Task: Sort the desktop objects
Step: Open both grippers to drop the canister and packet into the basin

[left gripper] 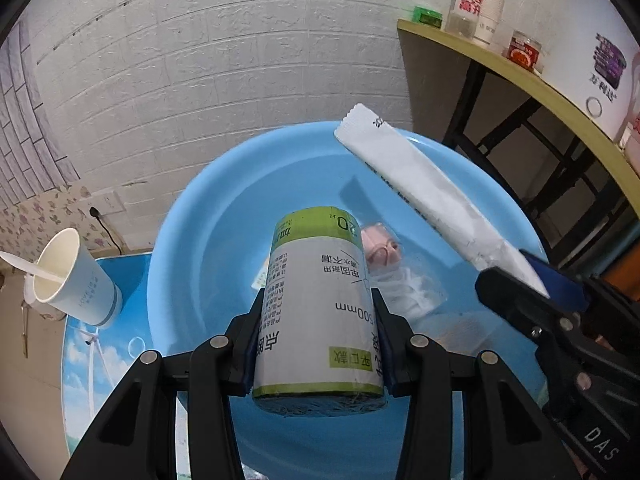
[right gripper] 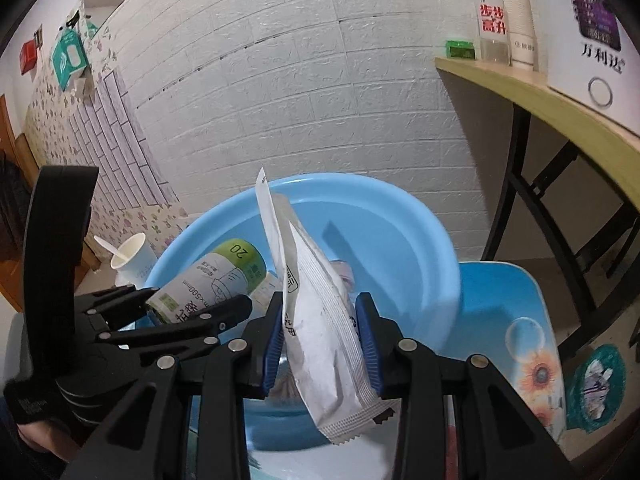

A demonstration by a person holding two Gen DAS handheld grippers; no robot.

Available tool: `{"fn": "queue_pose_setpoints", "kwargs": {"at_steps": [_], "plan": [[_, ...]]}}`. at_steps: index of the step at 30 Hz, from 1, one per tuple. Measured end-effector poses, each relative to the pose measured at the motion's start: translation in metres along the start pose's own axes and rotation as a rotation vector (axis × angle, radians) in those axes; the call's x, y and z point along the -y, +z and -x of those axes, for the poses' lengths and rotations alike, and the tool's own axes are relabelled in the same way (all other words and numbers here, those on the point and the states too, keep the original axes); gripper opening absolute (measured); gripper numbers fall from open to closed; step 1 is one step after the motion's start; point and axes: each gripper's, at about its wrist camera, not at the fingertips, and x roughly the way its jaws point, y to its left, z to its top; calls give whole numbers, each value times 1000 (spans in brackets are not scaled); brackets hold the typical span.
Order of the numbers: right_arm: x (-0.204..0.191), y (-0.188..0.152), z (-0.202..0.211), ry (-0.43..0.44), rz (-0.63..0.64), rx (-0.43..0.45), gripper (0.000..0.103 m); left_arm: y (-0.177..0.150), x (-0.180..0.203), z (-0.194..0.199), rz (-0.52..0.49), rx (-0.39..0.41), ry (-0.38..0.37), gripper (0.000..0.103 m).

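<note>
Left wrist view first: the left gripper has its jaws clamped on a cylindrical roll with a white and lime-green printed label, pinched across the lower half, and the roll hangs over the big round light-blue plastic basin. Down in the basin there's already a clear plastic bag with something pink and white inside, plus what looks like another flat packet, hard to make out. Off to the left on the sky-print tabletop sits a white paper cup with a white plastic spoon in it, well apart from the action. The right gripper pokes in from the right side holding a long white foil sachet slanted across the basin's rim. Right wrist view: the right gripper is squeezed onto that sachet near its lower third, so the top end sticks up tall and floppy above the basin. The left gripper and its roll are just beside it, to the left. Judging by this, both items look about ready to drop in. Best bet would be to lower each 1 closer to the basin floor before letting go, and release 1 at a time so the 2 grippers don't bump, since that roll could bounce or land on the bag.
</note>
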Motion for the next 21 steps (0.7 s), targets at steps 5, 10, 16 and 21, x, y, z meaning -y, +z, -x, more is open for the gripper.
{"fn": "queue_pose_setpoints", "kwargs": {"at_steps": [5, 10, 16, 21], "plan": [[0, -2, -7, 4, -12, -10, 36, 5, 0, -3, 5, 0, 3, 44], [-1, -6, -11, 8, -13, -14, 36, 7, 5, 4, 1, 38, 14, 52], [1, -5, -11, 5, -7, -20, 36, 2, 4, 12, -6, 50, 16, 58], [-2, -6, -5, 4, 2, -8, 42, -5, 2, 16, 2, 47, 21, 59]]}}
